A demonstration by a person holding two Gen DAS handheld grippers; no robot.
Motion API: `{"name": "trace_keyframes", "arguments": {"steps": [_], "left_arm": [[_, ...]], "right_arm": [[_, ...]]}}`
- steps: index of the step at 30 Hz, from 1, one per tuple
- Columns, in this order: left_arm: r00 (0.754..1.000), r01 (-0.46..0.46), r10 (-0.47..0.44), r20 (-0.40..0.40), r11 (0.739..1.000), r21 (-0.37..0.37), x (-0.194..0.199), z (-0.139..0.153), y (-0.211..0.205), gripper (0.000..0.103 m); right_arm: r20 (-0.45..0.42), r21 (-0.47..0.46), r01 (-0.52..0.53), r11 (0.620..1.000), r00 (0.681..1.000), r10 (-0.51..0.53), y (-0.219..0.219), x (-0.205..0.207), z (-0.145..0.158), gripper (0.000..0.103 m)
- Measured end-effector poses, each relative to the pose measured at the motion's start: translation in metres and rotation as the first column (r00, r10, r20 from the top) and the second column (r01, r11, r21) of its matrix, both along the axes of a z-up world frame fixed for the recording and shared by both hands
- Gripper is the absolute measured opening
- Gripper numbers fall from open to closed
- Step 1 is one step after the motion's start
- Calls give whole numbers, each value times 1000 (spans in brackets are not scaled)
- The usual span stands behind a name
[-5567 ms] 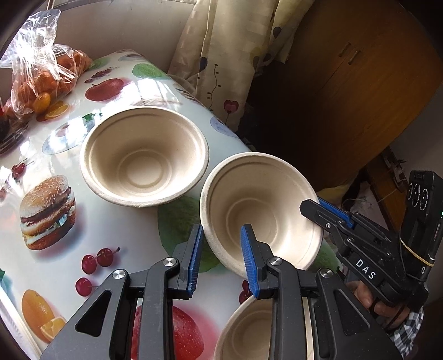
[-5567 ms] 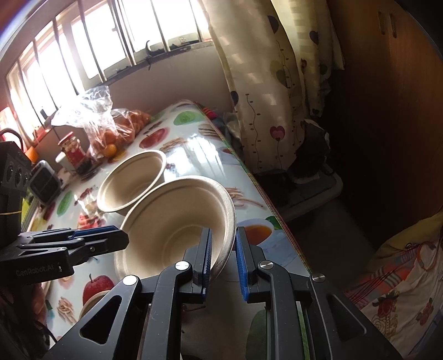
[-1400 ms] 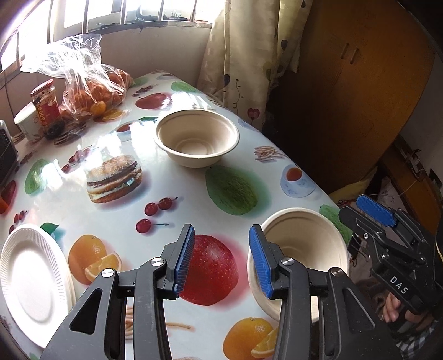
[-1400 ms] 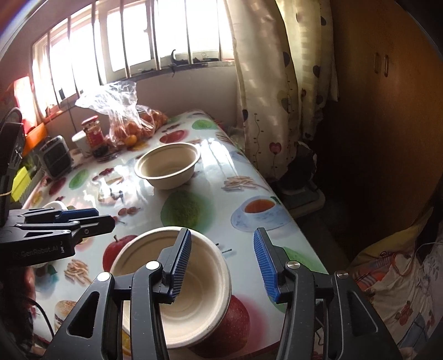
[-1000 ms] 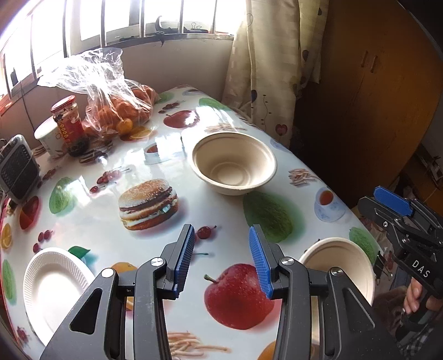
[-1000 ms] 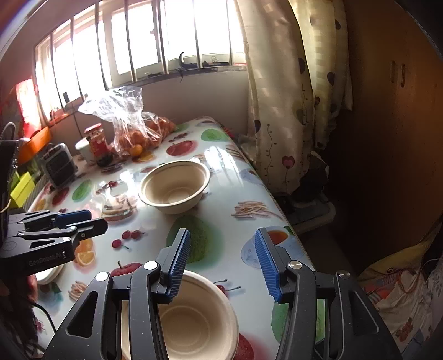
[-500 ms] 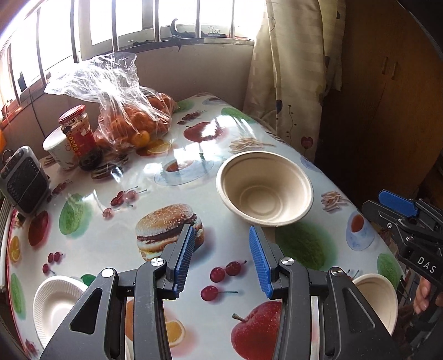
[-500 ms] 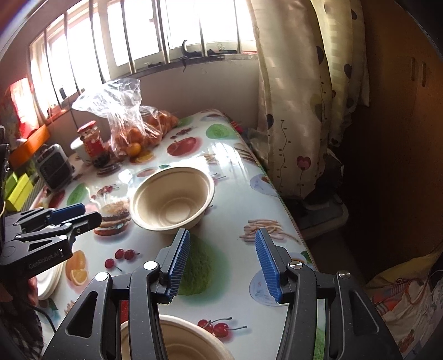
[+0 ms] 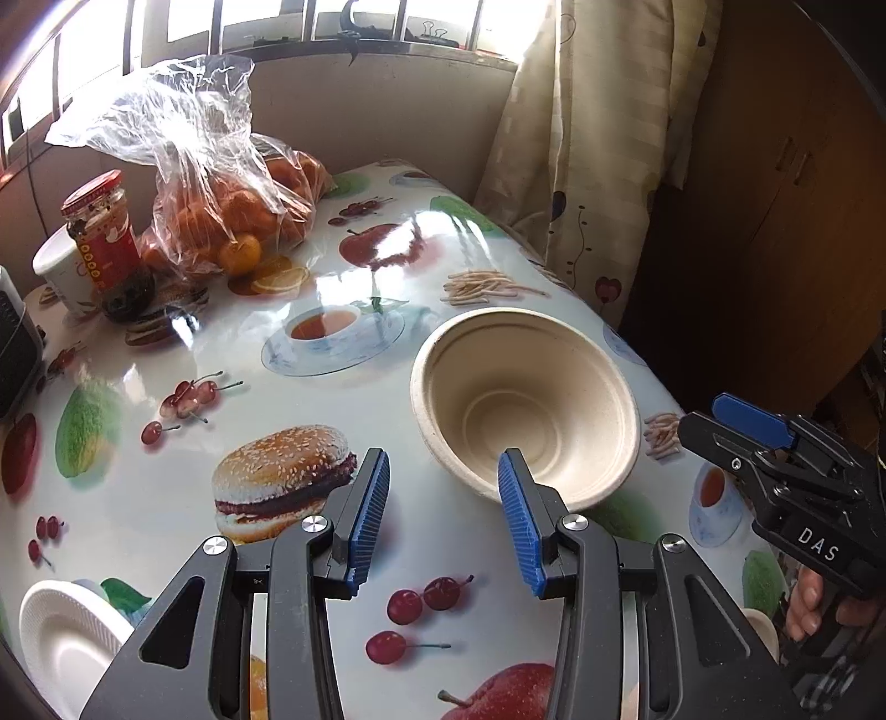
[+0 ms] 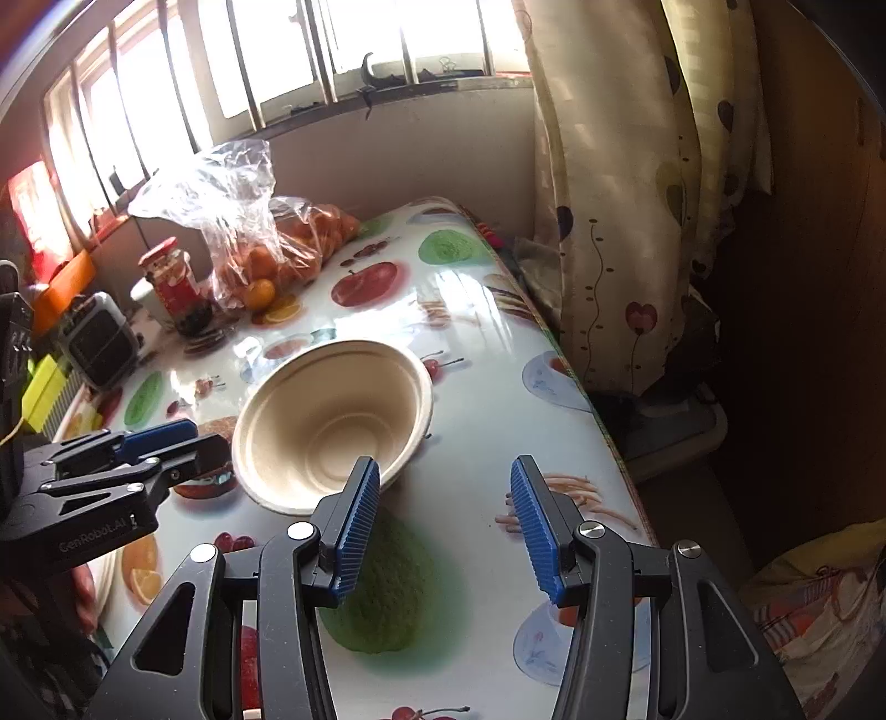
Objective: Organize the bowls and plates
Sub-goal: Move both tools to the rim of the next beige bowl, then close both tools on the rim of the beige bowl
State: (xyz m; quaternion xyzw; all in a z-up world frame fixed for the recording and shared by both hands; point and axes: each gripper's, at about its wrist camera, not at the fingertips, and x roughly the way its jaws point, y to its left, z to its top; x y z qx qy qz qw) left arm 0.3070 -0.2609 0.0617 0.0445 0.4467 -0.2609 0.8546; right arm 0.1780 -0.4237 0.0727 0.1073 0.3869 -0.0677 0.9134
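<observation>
Nearest the left wrist camera, the left gripper (image 9: 443, 520) hangs over the fruit-print tablecloth (image 9: 343, 399) with its blue-padded jaws parted and nothing between them. Just beyond its right pad sits the beige pulp bowl (image 9: 526, 404), upright on the table's right side and untouched. The right gripper (image 10: 443, 526) is likewise spread and empty above a green fruit print; its left pad overlaps the bowl's near rim in the right wrist view, though contact cannot be told. A white paper plate (image 9: 66, 637) lies at the lower left edge, well apart from the bowl. Further back stand a red-lidded jar (image 9: 102, 243) and a clear plastic bag of oranges (image 9: 221, 188), then the barred window (image 10: 343, 50) and a patterned curtain (image 10: 626, 183).
</observation>
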Motion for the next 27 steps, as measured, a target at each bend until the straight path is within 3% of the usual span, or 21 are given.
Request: {"name": "trace_keyframes", "arguments": {"steps": [20,27], "left_arm": [[996,-24,21,-84,999,-38,32,-18,-10,42],[994,-28,23,-103,999,-43,36,-22,-11,27]], "right_arm": [[-60,99,-67,993,996,73,-1,37,-24,49],[-60,98,-75,992,995,81,1,39,-25,43]]}}
